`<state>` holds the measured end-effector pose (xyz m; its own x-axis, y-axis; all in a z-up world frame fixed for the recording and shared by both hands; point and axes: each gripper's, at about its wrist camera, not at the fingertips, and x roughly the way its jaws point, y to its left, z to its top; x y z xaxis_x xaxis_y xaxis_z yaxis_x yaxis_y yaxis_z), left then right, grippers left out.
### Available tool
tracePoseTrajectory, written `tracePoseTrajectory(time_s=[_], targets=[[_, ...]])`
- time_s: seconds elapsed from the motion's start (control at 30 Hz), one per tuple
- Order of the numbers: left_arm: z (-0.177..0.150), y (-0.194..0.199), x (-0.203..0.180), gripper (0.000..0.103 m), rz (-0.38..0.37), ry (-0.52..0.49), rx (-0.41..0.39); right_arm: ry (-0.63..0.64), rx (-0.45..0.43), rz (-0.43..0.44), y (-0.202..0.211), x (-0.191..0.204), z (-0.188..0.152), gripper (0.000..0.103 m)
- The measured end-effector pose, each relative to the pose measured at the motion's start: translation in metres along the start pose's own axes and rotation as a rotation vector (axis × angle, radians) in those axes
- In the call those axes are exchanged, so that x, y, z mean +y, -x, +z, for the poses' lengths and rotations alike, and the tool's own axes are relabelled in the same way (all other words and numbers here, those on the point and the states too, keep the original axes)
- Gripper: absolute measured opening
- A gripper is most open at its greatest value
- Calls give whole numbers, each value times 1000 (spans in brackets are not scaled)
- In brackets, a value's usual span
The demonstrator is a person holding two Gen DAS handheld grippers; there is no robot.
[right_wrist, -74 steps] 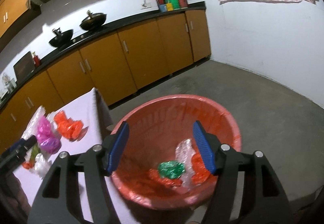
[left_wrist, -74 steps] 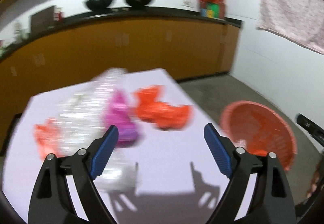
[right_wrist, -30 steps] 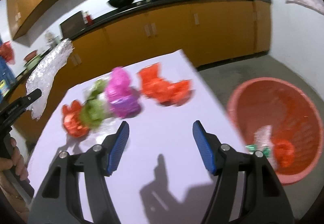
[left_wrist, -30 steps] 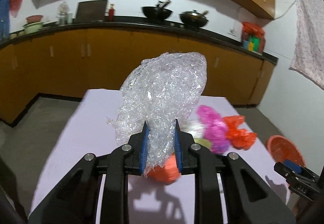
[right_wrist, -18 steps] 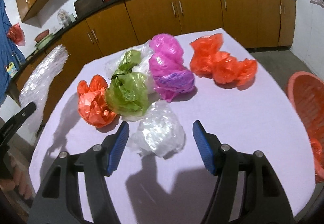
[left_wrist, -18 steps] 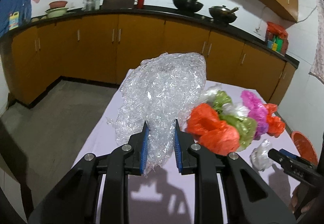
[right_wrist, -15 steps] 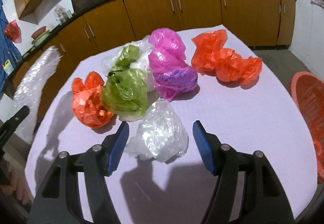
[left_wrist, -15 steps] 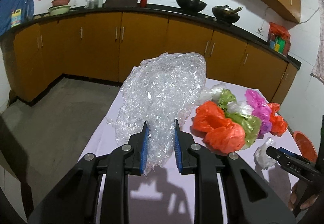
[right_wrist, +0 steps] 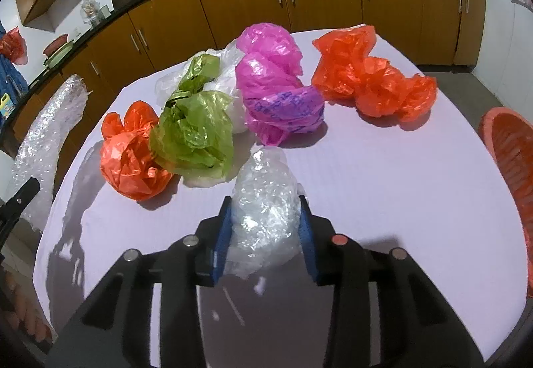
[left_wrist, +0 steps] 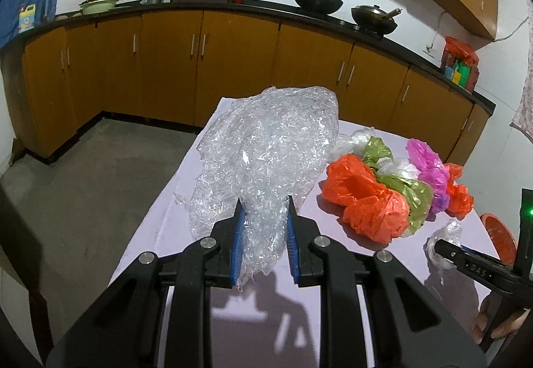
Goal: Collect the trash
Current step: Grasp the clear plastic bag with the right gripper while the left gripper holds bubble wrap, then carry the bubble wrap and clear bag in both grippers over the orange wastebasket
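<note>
My left gripper is shut on a big wad of clear bubble wrap and holds it above the table's left end; the wad also shows at the left edge of the right wrist view. My right gripper is shut on a small clear plastic bag on the lilac table. Behind it lie an orange bag, a green bag, a pink bag and a second orange bag.
An orange basket stands off the table's right edge, also in the left wrist view. Wooden cabinets with a black counter line the far wall. Concrete floor lies left of the table.
My right gripper swung from the basket to the table, moved up to the small clear bag and closed on it. My left gripper closed on the bubble wrap and lifted it.
</note>
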<state>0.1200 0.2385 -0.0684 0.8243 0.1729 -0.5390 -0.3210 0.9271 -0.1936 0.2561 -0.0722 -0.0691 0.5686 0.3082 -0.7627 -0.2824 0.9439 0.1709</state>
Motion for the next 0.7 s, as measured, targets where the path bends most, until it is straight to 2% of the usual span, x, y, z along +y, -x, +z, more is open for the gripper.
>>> tracePoseTrajectory(time_s=[0.3,0.7], targets=[[2,11,-15,22,-47,-14,-16,-39,-61,-11,37,-22,-5,36],[-2,26,-74,22,-157,-69,-11,-96,-158,-59,96,-66,-7,36]])
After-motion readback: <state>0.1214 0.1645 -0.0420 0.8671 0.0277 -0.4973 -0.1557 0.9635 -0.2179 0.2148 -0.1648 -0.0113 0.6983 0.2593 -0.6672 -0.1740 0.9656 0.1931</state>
